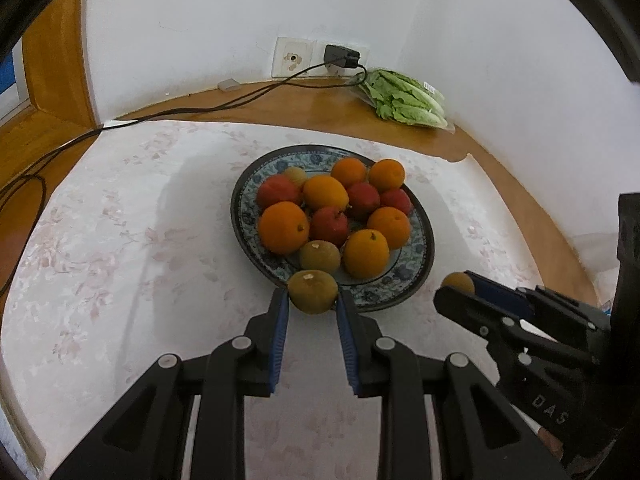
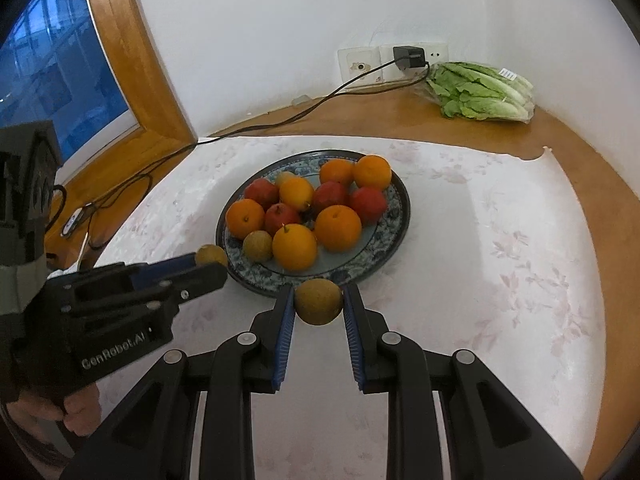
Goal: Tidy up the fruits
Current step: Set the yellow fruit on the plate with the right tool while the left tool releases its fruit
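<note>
A blue patterned plate (image 1: 416, 280) (image 2: 394, 224) in the middle of the cloth holds several oranges (image 1: 283, 227) (image 2: 295, 247), red apples (image 1: 329, 226) (image 2: 367, 204) and brown-green kiwis (image 1: 320, 256) (image 2: 257, 245). My left gripper (image 1: 313, 298) is shut on a kiwi (image 1: 313, 292), just off the plate's near rim. My right gripper (image 2: 319, 298) is shut on another kiwi (image 2: 319, 301), also at the near rim. Each view shows the other gripper from the side, gripping its kiwi (image 1: 459, 282) (image 2: 211, 255).
A floral white cloth (image 1: 120, 240) (image 2: 500, 240) covers the round wooden table (image 1: 400, 120). A bag of lettuce (image 1: 404, 98) (image 2: 482, 92) lies at the back by the wall. A black cable (image 1: 200, 110) (image 2: 280, 120) runs from a wall charger (image 1: 341, 56) across the table's left side. A hand (image 2: 82, 412) holds the left gripper.
</note>
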The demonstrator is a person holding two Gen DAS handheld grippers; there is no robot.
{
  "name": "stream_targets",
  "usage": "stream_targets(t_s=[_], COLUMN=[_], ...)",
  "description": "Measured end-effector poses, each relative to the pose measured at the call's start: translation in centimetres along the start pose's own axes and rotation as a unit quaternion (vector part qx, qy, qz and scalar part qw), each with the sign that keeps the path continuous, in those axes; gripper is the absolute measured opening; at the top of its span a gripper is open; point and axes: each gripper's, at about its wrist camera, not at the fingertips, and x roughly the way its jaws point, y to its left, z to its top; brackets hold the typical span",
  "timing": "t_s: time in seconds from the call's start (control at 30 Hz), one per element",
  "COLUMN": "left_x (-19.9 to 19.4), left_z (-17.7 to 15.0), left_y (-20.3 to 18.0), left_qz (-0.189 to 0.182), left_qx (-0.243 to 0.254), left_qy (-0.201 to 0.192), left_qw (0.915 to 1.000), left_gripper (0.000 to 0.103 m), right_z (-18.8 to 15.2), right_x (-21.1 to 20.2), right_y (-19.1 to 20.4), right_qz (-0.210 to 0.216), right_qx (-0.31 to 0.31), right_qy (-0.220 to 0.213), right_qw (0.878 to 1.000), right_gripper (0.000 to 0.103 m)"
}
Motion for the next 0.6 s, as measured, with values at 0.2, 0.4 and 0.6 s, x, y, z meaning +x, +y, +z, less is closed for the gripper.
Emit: stream_targets(t_s=[0.2,0.4,0.6], left_x=[0.9,1.4,1.7], left_z=[0.2,0.5,1.0], left_y=[0.0,-0.1,0.1], left_qz=[-0.001,0.005,0.007], left_qx=[0.003,0.010,0.011], left_qy=[0.002,-0.004,-0.009], left_qw=[1.0000,0.9999,0.9999], left_gripper=[0.026,0.026,0.026], right_z=[0.6,1.0,1.1], right_x=[1.2,2.2,2.9], right_y=[0.1,0.1,0.0], right_qz=[-0.006,-0.018,-0.024], right_qx=[-0.013,-0.027,-0.031], right_qy=[-0.003,-0.001,0.001], right_qw=[1.000,0.999,0.999], right_gripper=[0.026,0.026,0.026])
